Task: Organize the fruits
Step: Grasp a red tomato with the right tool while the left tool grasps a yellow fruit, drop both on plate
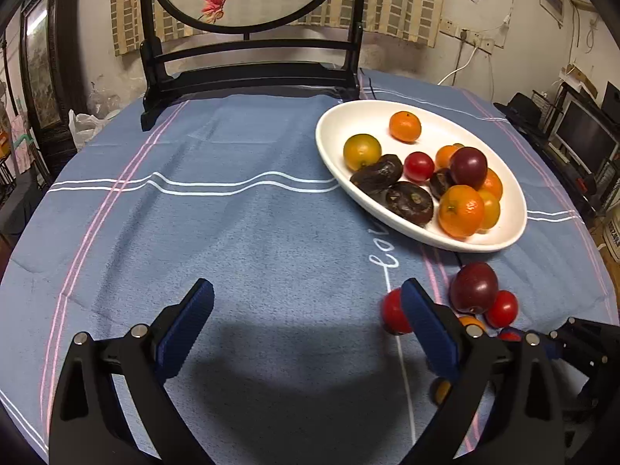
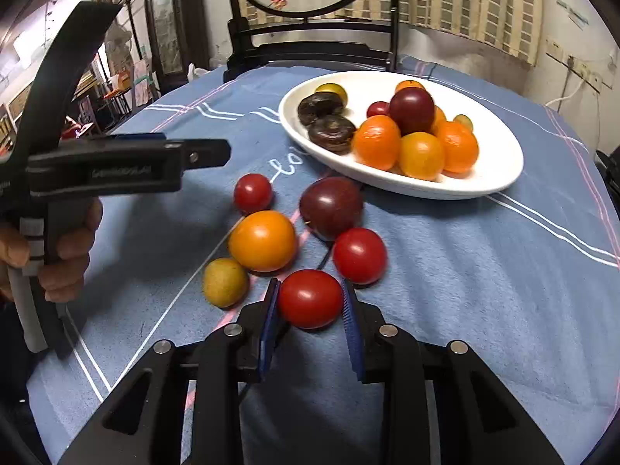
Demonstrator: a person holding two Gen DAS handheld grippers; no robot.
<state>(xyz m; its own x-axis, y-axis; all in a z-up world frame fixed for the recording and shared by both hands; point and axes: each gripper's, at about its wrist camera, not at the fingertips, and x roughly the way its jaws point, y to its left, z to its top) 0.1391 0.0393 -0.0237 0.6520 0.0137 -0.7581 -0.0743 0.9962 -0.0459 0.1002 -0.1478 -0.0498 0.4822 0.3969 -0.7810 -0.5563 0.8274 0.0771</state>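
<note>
A white oval plate (image 2: 500, 155) holds several oranges, plums, tomatoes and dark water chestnuts; it also shows in the left wrist view (image 1: 337, 128). Loose fruit lies on the blue cloth before it: a dark plum (image 2: 331, 207), an orange (image 2: 262, 240), a yellow-green fruit (image 2: 224, 282) and red tomatoes (image 2: 359, 255). My right gripper (image 2: 310, 300) is shut on a red tomato (image 2: 310, 298) on the cloth. My left gripper (image 1: 308, 298) is open and empty over bare cloth, left of the loose fruit (image 1: 473, 287). It shows from the side in the right wrist view (image 2: 201, 155).
A dark wooden stand with an oval painted screen (image 1: 248, 69) stands at the table's far edge. The blue striped cloth (image 1: 232, 232) covers the round table. Shelves and monitors (image 1: 581, 135) stand off to the right.
</note>
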